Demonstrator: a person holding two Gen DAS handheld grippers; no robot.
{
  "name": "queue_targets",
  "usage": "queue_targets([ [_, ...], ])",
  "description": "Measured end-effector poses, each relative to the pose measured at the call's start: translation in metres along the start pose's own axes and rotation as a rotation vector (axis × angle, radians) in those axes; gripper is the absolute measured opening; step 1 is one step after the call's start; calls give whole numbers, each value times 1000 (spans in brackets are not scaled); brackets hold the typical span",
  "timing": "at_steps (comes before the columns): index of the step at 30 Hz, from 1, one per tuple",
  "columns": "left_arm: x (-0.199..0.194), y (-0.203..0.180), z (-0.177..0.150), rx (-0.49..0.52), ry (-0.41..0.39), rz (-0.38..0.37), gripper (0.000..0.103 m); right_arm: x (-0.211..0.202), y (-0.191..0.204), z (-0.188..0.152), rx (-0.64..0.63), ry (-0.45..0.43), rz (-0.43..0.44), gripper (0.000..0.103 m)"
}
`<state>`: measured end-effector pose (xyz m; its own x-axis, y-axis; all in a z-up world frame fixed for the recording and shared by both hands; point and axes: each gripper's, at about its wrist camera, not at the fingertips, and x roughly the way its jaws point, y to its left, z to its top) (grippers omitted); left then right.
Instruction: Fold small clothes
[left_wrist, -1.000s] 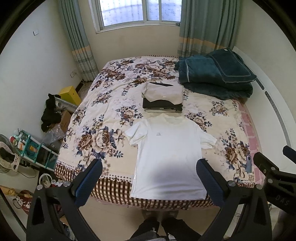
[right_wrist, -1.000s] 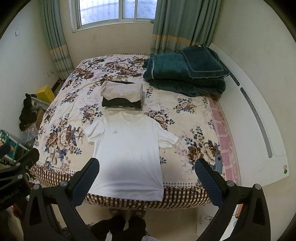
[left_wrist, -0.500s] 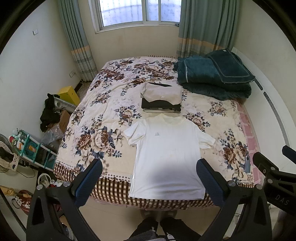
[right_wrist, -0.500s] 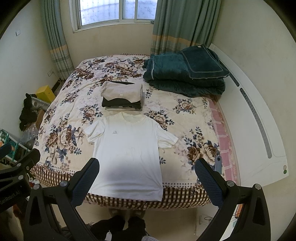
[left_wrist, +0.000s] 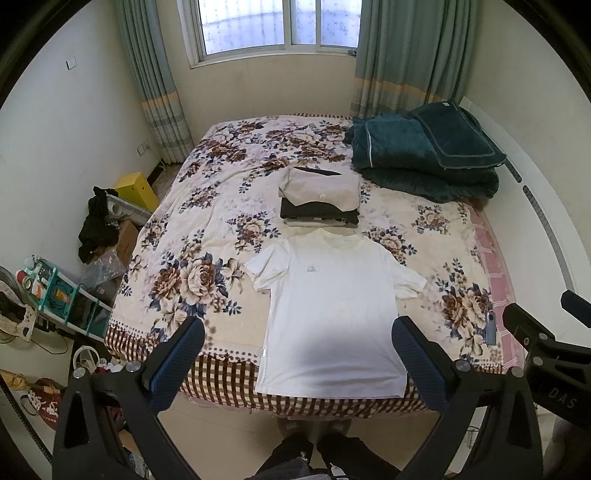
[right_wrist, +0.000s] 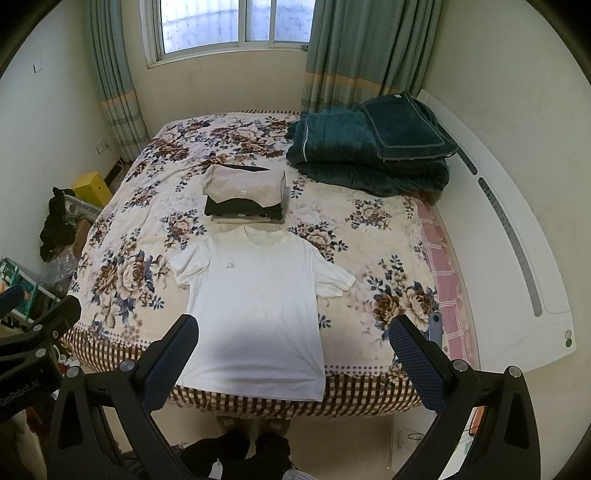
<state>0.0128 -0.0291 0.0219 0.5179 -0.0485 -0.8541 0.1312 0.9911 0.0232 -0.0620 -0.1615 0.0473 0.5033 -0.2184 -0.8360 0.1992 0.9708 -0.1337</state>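
1. The white short-sleeved T-shirt (left_wrist: 334, 314) lies flat and face up on the bed with the floral cream cover (left_wrist: 207, 229), collar toward the window, hem reaching the brown checked border at the near edge.
2. Just beyond its collar sits a stack of folded clothes (left_wrist: 320, 195), beige on top with dark layers beneath; collar and stack are very close, and I cannot tell whether they touch.
3. The left gripper (left_wrist: 295, 354) is held above the floor in front of the bed, jaws spread wide and holding nothing; the shirt's lower half shows between its blue-padded fingers (left_wrist: 177, 363).
4. The right gripper (right_wrist: 293, 352) is likewise spread wide and empty, over the shirt's hem and the bed's near edge.
5. Only the left wrist view shows the teal shelf rack of small items (left_wrist: 66, 299) on the floor left of the bed; the right wrist view shows just a corner of it.
6. Only the right wrist view shows the full white curved panel (right_wrist: 517, 266) along the bed's right side.
7. Both views show a folded dark green blanket (right_wrist: 373, 147) at the bed's far right corner and a yellow box (right_wrist: 92, 188) on the floor by the left wall.
8. Bare bed cover lies open on both sides of the shirt, wider on the left; a small grey device (right_wrist: 436, 328) rests near the right edge.
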Motion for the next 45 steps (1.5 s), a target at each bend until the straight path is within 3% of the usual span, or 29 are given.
queue_targets([
  [27,-8,-3,8,-2,-8,-23,103,-3,-1,-4,2,-4,0,103],
  [32,12,-1,17,1,-37,1,103,5,-1,0,32,2,-2,103],
  [35,51,-3,24,5,-80,48,103,32,-6,7,85,22,-22,103],
  [38,102,9,23,4,-71,74,103,85,-27,2,152,70,-84,103],
  [41,164,11,25,-4,-24,105,103,156,-64,-6,241,150,-105,103],
  [45,258,8,21,-33,58,201,103,272,-128,-24,388,282,-84,103],
])
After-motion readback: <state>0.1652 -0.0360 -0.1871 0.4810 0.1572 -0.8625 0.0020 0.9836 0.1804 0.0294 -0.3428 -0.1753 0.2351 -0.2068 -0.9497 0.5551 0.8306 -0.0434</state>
